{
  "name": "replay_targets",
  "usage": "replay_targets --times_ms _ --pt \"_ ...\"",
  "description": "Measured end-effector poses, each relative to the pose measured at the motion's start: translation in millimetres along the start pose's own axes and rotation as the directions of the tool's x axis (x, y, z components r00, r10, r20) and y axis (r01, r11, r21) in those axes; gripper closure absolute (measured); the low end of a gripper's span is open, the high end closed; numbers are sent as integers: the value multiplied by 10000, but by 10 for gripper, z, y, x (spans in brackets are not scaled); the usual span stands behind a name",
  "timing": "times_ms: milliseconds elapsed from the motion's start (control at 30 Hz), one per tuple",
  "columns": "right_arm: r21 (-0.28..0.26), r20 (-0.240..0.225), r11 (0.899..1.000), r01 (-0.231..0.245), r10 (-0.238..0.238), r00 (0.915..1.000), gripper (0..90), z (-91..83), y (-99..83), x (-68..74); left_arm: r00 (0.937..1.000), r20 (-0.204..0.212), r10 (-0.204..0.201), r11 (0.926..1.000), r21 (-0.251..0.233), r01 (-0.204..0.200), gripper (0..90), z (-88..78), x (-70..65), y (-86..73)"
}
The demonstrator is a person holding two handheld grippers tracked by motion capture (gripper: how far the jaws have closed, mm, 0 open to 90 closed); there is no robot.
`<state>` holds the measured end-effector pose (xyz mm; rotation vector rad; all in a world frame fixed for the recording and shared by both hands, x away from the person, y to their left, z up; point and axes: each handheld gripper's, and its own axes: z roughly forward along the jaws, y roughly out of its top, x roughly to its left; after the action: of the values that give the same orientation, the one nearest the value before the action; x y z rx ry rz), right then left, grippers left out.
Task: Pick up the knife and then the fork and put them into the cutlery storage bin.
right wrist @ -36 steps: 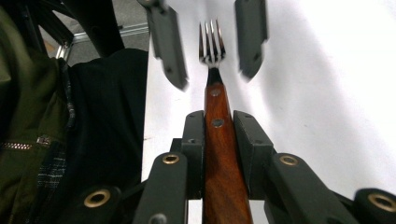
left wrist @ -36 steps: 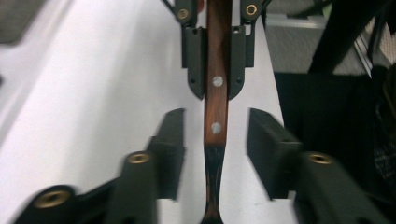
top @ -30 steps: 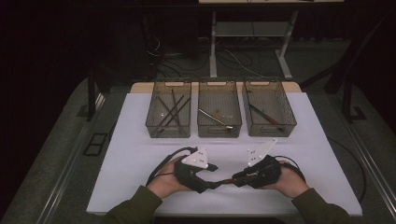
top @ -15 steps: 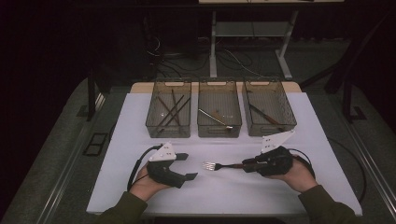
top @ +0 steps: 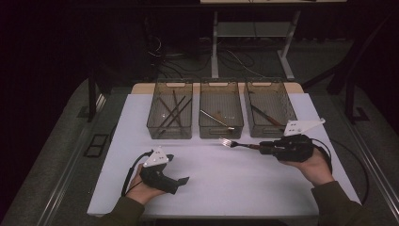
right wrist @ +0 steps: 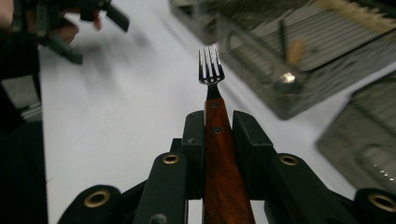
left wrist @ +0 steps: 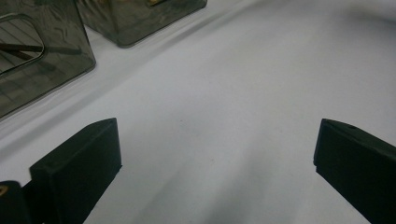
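Jaws, your right gripper point(right wrist: 218, 135): clamped on the fork point(right wrist: 212, 93) handle, tines ahead;
Jaws, your left gripper point(left wrist: 215, 158): just opened wide, only bare tabletop point(left wrist: 243, 84) between.

Cut off at the bottom edge of the right gripper view: the wooden handle of the fork point(right wrist: 219, 154). Blurred at that view's top left: the left gripper point(right wrist: 70, 28). Too dim in the high view to identify: the utensils in the three bins point(top: 221, 127).
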<state>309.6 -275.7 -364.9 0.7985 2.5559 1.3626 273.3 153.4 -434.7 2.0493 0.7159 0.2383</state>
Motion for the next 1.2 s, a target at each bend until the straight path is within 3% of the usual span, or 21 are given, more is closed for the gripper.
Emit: replay_targets --times_ms 233,433,767,900,1000,1100,1200 --pt "-705 875 9957 -601 661 9940 750 -238 64 -173 9998 -83 -160 9998 78 160 0 4 7 1" --pt "-1205 1705 9865 -1111 1308 9766 750 -391 127 -350 9998 -184 -60 9999 99 62 0 5 -6 3" --pt "-1654 3108 9684 -1867 2308 9220 750 -443 208 -665 9997 -198 -116 9999 106 118 0 5 -5 6" --pt "-1679 3589 9633 -2093 2575 8971 750 -431 245 -777 9997 -212 -107 9998 151 110 0 5 -1 4" --pt "-1734 3951 9563 -2356 2866 8728 750 -401 268 -869 9997 -183 -137 9998 121 140 0 6 0 5" --pt "-1828 4047 9462 -2670 3199 8567 750 -351 284 -987 9998 -215 -40 9998 175 44 0 12 -2 4" --pt "-1727 4185 9431 -2841 3313 8456 750 -275 298 -1078 9996 -271 12 9997 261 -5 0 20 -3 6"
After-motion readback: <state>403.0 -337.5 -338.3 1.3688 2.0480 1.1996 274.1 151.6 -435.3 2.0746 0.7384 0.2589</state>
